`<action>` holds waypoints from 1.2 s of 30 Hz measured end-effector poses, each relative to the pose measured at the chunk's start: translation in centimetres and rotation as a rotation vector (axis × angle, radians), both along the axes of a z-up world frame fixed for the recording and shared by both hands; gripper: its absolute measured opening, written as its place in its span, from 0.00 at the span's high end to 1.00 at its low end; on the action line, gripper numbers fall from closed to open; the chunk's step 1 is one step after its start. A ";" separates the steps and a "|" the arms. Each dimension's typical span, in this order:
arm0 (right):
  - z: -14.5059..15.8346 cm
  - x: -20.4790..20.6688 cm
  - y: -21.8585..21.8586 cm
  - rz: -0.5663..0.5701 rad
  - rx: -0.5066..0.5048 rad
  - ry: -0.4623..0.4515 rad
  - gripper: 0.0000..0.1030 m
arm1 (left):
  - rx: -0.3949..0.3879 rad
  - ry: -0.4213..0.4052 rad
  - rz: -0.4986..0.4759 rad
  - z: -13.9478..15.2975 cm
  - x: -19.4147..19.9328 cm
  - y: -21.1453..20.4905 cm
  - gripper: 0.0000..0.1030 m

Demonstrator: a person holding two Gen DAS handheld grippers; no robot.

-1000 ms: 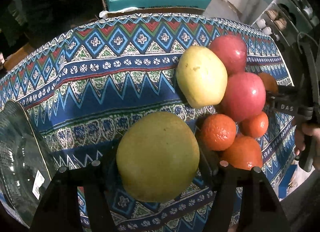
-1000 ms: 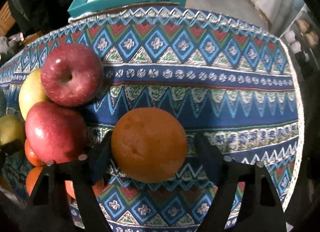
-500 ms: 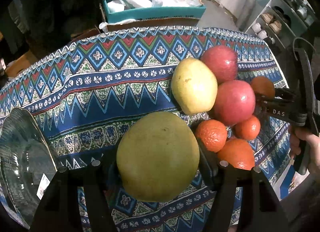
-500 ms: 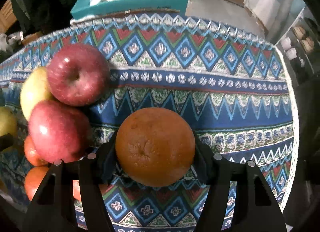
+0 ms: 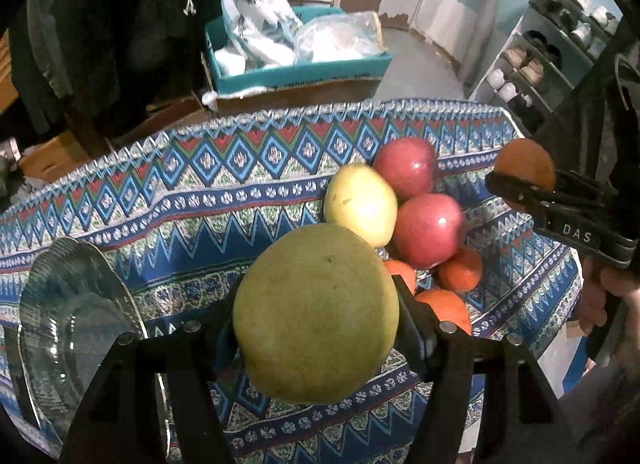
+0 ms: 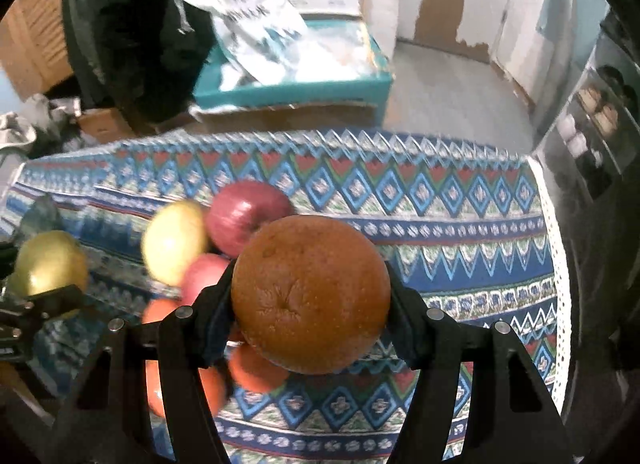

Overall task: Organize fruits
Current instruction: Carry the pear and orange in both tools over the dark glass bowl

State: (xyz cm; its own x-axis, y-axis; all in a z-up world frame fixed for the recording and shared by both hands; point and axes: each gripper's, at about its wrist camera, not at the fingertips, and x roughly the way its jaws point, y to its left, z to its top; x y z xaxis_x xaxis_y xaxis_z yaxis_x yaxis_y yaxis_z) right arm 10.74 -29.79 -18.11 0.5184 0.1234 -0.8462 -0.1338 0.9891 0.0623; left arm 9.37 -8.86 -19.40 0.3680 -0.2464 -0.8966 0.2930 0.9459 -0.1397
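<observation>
My left gripper (image 5: 316, 328) is shut on a large green pear (image 5: 316, 314) and holds it above the patterned tablecloth (image 5: 180, 204). My right gripper (image 6: 310, 304) is shut on a big orange (image 6: 310, 292), lifted off the cloth; it also shows at the right of the left wrist view (image 5: 524, 172). On the cloth lie a yellow pear (image 5: 360, 204), two red apples (image 5: 406, 162) (image 5: 428, 228) and several small oranges (image 5: 460, 270). A glass bowl (image 5: 72, 304) sits at the left.
A teal box (image 5: 296, 64) full of bags stands behind the table's far edge. Shelves with shoes (image 5: 540, 64) stand at the right. The cloth's right edge (image 6: 556, 264) drops off near the fruit pile.
Both grippers have risen with their fruit; the table and fruit pile now look farther below. The right gripper closed on the orange and lifted it.
</observation>
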 end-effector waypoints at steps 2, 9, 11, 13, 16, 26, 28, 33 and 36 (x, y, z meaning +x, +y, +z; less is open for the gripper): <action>1.0 -0.1 0.8 0.014 0.008 -0.024 0.37 | -0.008 -0.022 0.000 0.9 -0.3 0.2 0.34; 4.4 -1.2 3.2 0.069 0.050 -0.106 0.37 | -0.027 -0.097 0.002 3.7 -1.3 1.2 0.34; 5.5 -1.4 4.1 0.088 0.059 -0.127 0.37 | -0.036 -0.112 0.007 4.5 -1.5 1.6 0.34; 6.2 -1.8 4.6 0.100 0.067 -0.142 0.37 | -0.044 -0.130 0.011 5.2 -1.8 2.0 0.34; 7.3 -2.2 5.6 0.123 0.081 -0.164 0.37 | -0.056 -0.160 0.014 6.5 -2.4 2.6 0.34; 10.8 -2.7 9.1 0.182 0.117 -0.216 0.37 | -0.060 -0.240 0.055 9.3 -3.4 5.4 0.34; 11.4 -2.7 10.1 0.199 0.122 -0.226 0.37 | -0.070 -0.250 0.067 9.8 -3.7 6.0 0.34; 12.6 -3.0 12.4 0.237 0.141 -0.247 0.37 | -0.065 -0.289 0.092 11.1 -4.5 7.7 0.34; 13.1 -2.9 13.9 0.260 0.148 -0.254 0.37 | -0.078 -0.298 0.115 11.6 -4.9 9.3 0.34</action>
